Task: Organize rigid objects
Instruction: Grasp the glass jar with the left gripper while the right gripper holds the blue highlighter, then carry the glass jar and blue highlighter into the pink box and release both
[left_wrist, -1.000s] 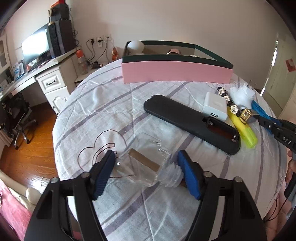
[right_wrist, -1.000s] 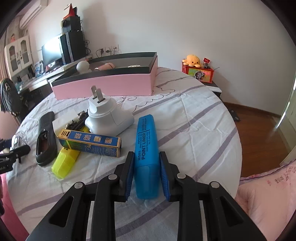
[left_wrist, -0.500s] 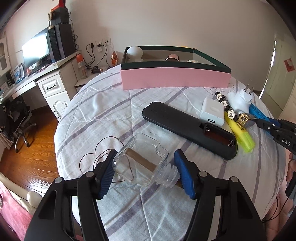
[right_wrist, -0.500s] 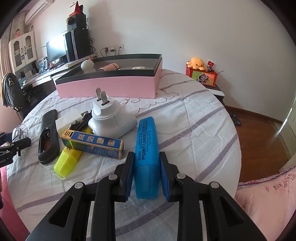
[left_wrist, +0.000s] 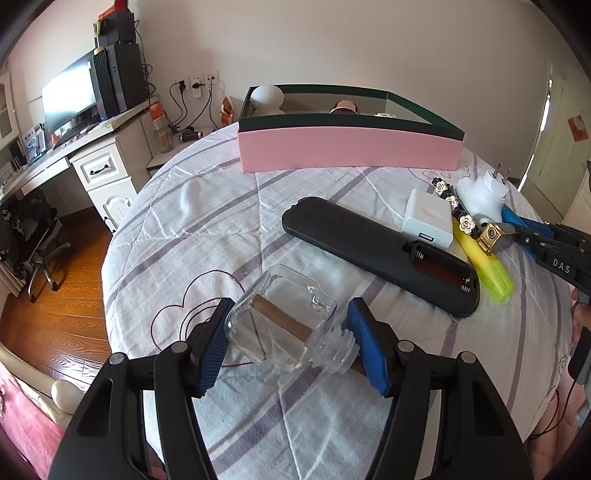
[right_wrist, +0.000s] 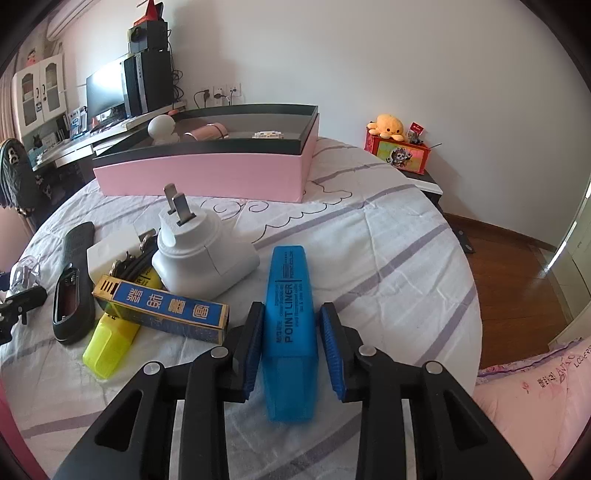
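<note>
two highlighters: blue highlighter pinched in right gripper, yellow highlighter lying left. one jar between left gripper pads, contact unclear. far pink box holds three items.

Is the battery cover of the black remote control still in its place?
No. In the left wrist view the black remote control has its battery compartment open, with springs showing and no cover or batteries in it.
</note>
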